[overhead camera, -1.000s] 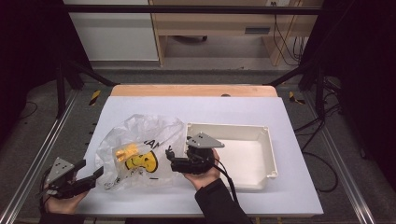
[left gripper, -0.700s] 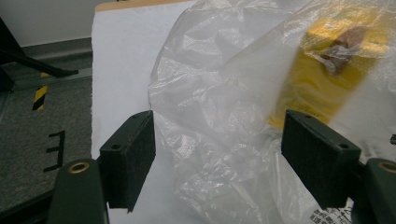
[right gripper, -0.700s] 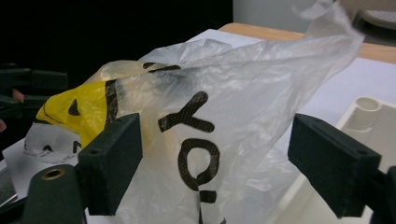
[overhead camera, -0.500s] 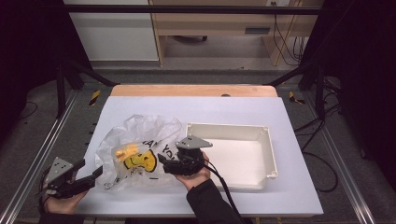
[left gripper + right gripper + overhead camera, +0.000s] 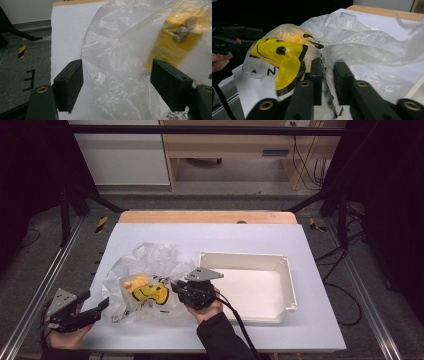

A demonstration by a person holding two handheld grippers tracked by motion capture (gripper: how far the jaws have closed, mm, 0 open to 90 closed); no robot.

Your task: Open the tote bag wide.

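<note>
Item one, bag (image 5: 145, 280): clear crumpled plastic with a yellow smiley print, something yellow inside, lying on the white table (image 5: 310, 320) just left of the tray (image 5: 287, 285). My right gripper (image 5: 327, 75) sits between bag and tray, jaws nearly closed with a fold of bag film pinched between them. My left gripper (image 5: 116, 82) is at the bag's left edge, jaws spread wide, film lying between them ungrasped. Tray: white, shallow.

White-topped table (image 5: 260, 237) bearing crumpled plastic bag (image 5: 150, 265) beside empty cream tray (image 5: 287, 285).
</note>
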